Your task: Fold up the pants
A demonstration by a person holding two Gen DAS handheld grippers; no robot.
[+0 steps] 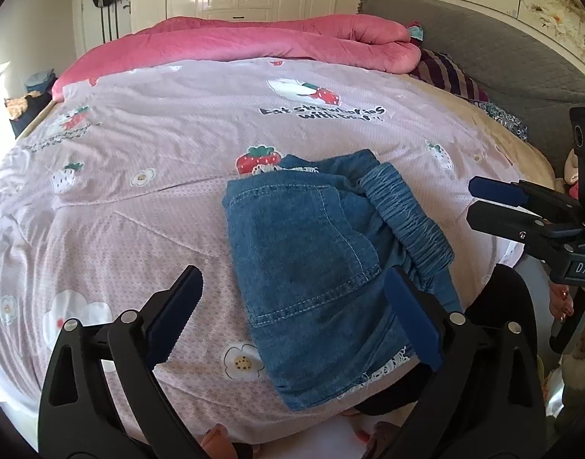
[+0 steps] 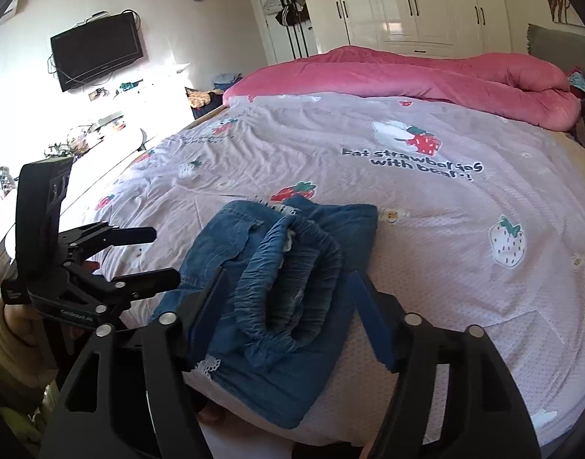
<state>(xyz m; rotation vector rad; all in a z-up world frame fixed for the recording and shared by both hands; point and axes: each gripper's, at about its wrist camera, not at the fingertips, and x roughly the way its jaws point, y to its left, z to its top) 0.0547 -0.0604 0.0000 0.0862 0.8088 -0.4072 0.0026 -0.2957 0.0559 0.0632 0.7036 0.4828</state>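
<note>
Though the denim is already doubled into a compact bundle, these lines judge how it will handle:

Denim pants (image 1: 311, 252): small blue jeans with white lace trim, folded into a rough rectangle on the bed near its near edge, just this side of the strawberry print (image 1: 258, 158).
Feel: likely light and soft, limp enough to sag from one pinch; denim has grip, so slipping seems unlikely.
Elastic waistband (image 2: 292, 279): gathered, thick and springy, lying rolled on top of the pants; it may spring a fold open.
Where to hold: probably the flat layered edges or corners beside the waistband, all layers pinched together, not the bunched elastic.
Left gripper (image 1: 292, 313): fingers spread wide, nothing between them, hovering over the pocket side of the pants.
Right gripper (image 2: 288, 313): also spread and holding nothing, straddling the waistband from above.
Strawberry bedsheet (image 2: 426, 275): pink, soft and wrinkled beneath the pants; it could get caught in a low pinch.
Pink quilt (image 1: 262, 38): heaped well beyond the pants, at the bed's far side.
</note>
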